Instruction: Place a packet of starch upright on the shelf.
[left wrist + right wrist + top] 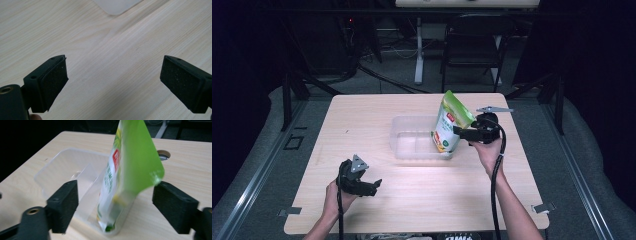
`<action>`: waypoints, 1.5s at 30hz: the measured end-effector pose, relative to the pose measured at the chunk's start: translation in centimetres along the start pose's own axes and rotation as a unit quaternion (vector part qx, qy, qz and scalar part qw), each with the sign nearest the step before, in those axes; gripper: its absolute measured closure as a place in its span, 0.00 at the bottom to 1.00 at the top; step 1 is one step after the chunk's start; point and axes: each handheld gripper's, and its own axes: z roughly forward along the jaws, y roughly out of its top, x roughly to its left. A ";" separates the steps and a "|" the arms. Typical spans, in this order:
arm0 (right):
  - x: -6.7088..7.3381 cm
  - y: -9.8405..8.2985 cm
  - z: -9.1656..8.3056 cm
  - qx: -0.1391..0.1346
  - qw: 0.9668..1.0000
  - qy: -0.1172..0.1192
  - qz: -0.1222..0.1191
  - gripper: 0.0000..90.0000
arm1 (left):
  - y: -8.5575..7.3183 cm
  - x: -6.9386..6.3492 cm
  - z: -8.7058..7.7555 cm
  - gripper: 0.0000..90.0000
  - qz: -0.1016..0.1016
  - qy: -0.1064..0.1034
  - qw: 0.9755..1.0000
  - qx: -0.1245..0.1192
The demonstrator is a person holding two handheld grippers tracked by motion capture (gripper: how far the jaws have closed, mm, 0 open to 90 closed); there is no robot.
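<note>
A green and white pouch [449,125] stands tilted with its bottom in the right end of a clear plastic tray [412,120] at the table's middle. My right gripper [458,132] reaches in from the right at the pouch's side. In the right gripper view the pouch [132,157] rises between the jaws of the right gripper [115,197], which stand open with neither pad pressing on it; the tray [57,162] lies beyond. My left gripper [377,185] is held low over the table's near left, and in its own view the left gripper [113,75] is open over bare wood.
The wooden table [437,200] has a round cable hole [163,155] behind the pouch. A corner of the tray [117,7] lies ahead of the left gripper. A dark chair [474,40] and a white desk leg [418,50] stand beyond the far edge.
</note>
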 end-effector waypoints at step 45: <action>-1.9 -13.3 -6.3 0.147 0.988 0.019 -0.053 0.10 | -0.1 -0.2 0.2 0.06 0.007 0.010 1.000 -0.003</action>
